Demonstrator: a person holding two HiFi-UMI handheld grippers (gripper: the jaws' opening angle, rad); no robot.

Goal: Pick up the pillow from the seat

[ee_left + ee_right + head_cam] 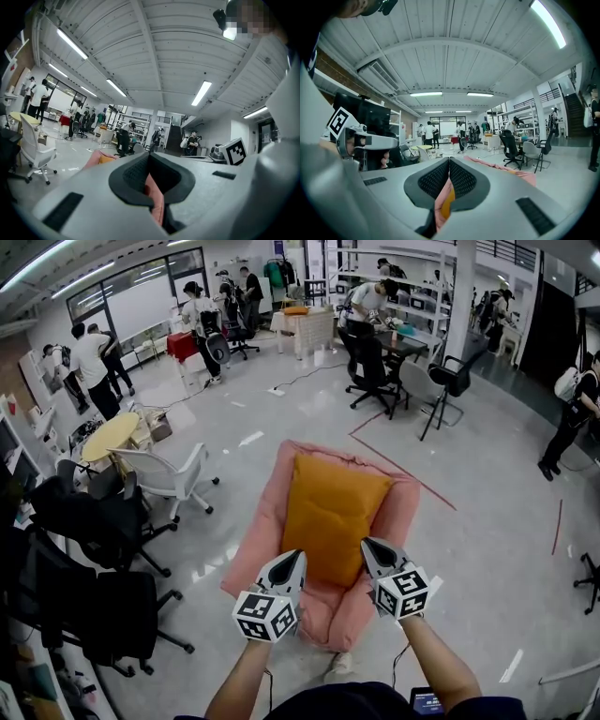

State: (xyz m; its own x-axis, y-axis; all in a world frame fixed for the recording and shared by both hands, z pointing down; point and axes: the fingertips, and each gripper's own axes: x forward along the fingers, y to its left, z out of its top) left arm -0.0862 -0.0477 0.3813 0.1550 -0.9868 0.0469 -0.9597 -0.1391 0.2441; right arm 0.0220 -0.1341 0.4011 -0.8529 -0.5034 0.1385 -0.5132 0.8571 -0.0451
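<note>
An orange pillow (330,512) lies lengthwise on a pink floor seat (405,507) in the middle of the head view. My left gripper (293,558) is shut and empty at the pillow's near left corner. My right gripper (372,546) is shut and empty at the near right corner. Whether either tip touches the pillow I cannot tell. In the left gripper view the shut left gripper (149,165) shows pink seat (157,204) through the slit below it. In the right gripper view, pink fabric and a strip of the orange pillow (448,202) show under the shut right gripper (449,169).
A white office chair (171,474) stands left of the seat, with black chairs (103,521) and a round yellow table (109,435) further left. More black chairs (375,371) and several people are at the back. Red tape lines (412,479) cross the grey floor on the right.
</note>
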